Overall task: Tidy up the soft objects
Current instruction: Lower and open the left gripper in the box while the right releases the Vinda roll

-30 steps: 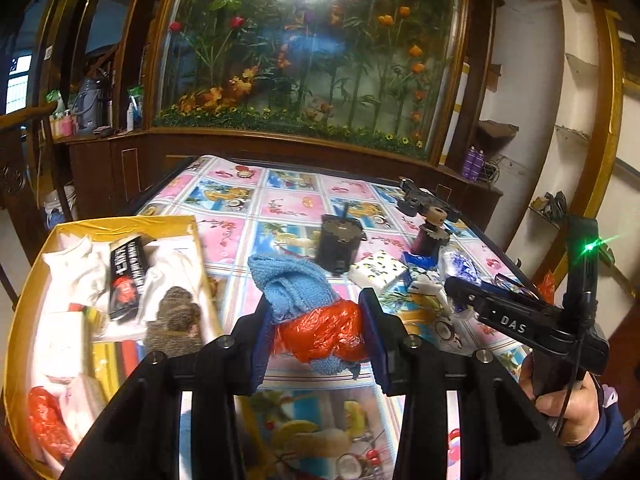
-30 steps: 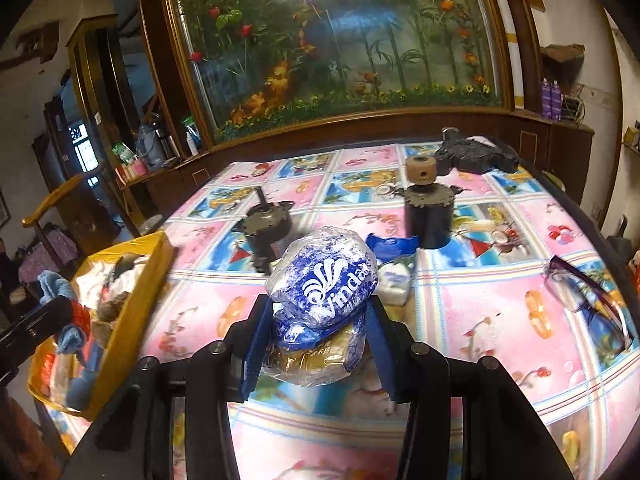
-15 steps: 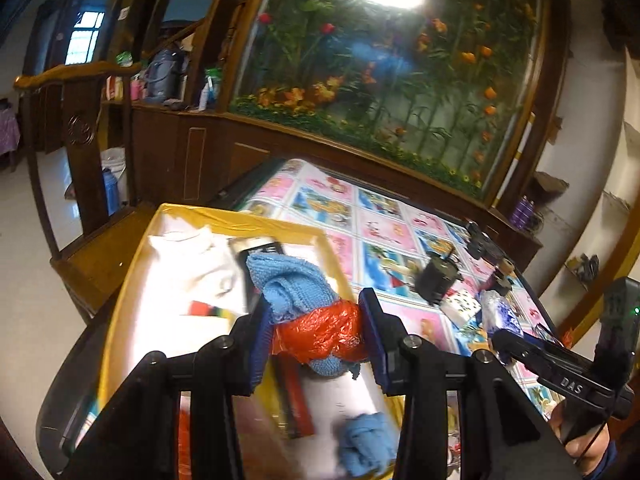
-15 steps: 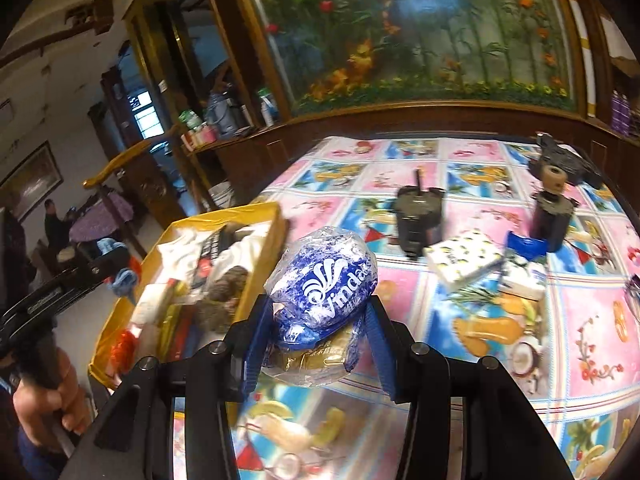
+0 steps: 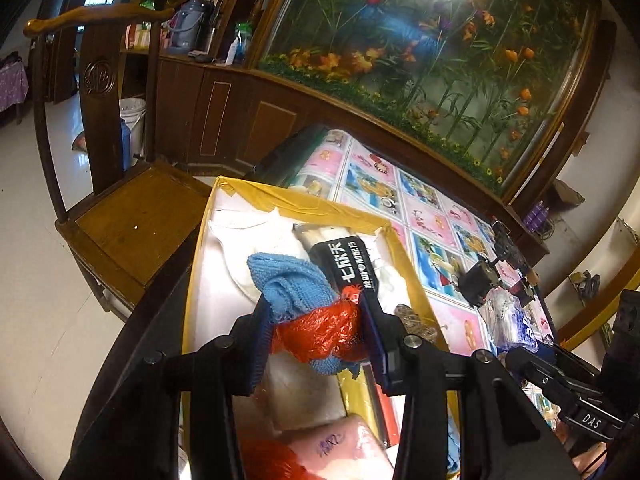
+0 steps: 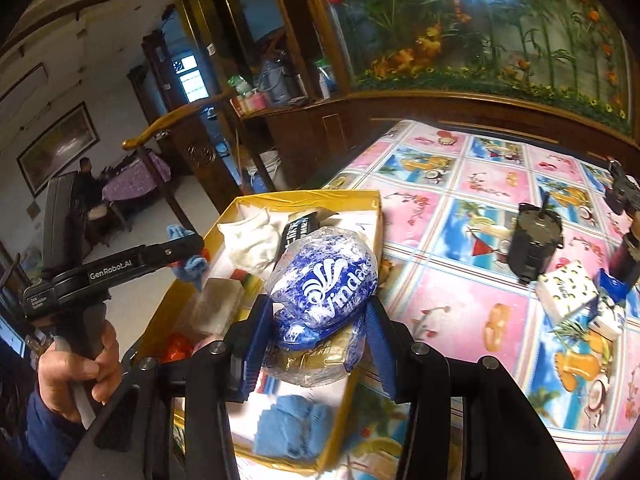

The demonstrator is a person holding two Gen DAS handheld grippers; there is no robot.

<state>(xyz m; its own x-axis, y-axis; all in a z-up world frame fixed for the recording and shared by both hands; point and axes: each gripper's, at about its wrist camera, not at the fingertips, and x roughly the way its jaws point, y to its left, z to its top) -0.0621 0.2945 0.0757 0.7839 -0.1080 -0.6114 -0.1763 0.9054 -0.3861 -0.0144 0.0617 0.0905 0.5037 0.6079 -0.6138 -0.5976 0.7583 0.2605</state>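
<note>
Both hand-held grippers now over yellow box (image 6: 362, 196), off the tabletop (image 6: 472, 292). Left hand-held gripper (image 5: 316, 340): clenched on blue cloth (image 5: 292, 286) and red bag (image 5: 320, 334), likely for dropping in. Right hand-held gripper (image 6: 316, 342): grasping tissue pack (image 6: 326, 276). Box crowded; bare room toward 12 o'clock rim.

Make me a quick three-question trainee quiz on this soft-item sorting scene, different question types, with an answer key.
1. True or false: the left gripper is empty.
2. Which colour is the printed plastic tissue pack in the right gripper? A) green B) blue and white C) black
3. Fill in: both grippers are over the ____ cardboard box.

Key: 1 false, it clamps a light-blue knitted cloth and an orange-red plastic bag; 2 B; 3 yellow.
</note>
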